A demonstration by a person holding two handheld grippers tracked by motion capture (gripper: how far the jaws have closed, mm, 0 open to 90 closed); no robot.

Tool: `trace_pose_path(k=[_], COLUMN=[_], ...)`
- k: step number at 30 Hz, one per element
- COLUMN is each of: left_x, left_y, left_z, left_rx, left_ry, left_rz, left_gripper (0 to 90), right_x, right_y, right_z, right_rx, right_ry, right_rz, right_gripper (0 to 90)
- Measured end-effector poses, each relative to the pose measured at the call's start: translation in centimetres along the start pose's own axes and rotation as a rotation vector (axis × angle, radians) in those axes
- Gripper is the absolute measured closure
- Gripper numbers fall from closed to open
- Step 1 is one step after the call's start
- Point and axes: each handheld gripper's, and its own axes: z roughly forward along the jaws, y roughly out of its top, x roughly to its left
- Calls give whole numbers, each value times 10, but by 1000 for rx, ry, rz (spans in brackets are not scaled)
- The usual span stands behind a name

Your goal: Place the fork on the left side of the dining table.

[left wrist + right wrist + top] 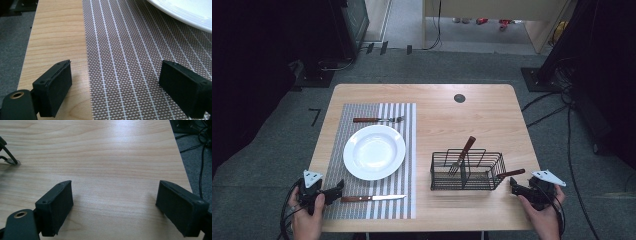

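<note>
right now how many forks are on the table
2: one fork lies on the striped mat beyond the plate; another fork stands tilted in the wire basket. More could be hidden there.

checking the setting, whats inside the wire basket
A fork stands tilted in the basket, tines down, brown handle above the rim. Nothing else shows through the wires.

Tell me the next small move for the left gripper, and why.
Probably ease the left gripper toward the knife and straddle its wooden handle. Its jaws stand open with nothing between them, and the handle end lies just ahead on the striped placemat, below the white plate. The right gripper is open too, beside the wire basket.
</note>
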Motion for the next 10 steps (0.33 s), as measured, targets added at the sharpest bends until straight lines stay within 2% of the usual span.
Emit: trace_pose_path(k=[10], left_x=[-1], left_y=[1], left_z=[1], left_rx=[2], left_ry=[7], left_rz=[-8], left_gripper=[106], right_x=[0], right_y=[0], right_z=[0], right_rx=[0], right_ry=[-1], right_rz=[0], right_gripper=[135])
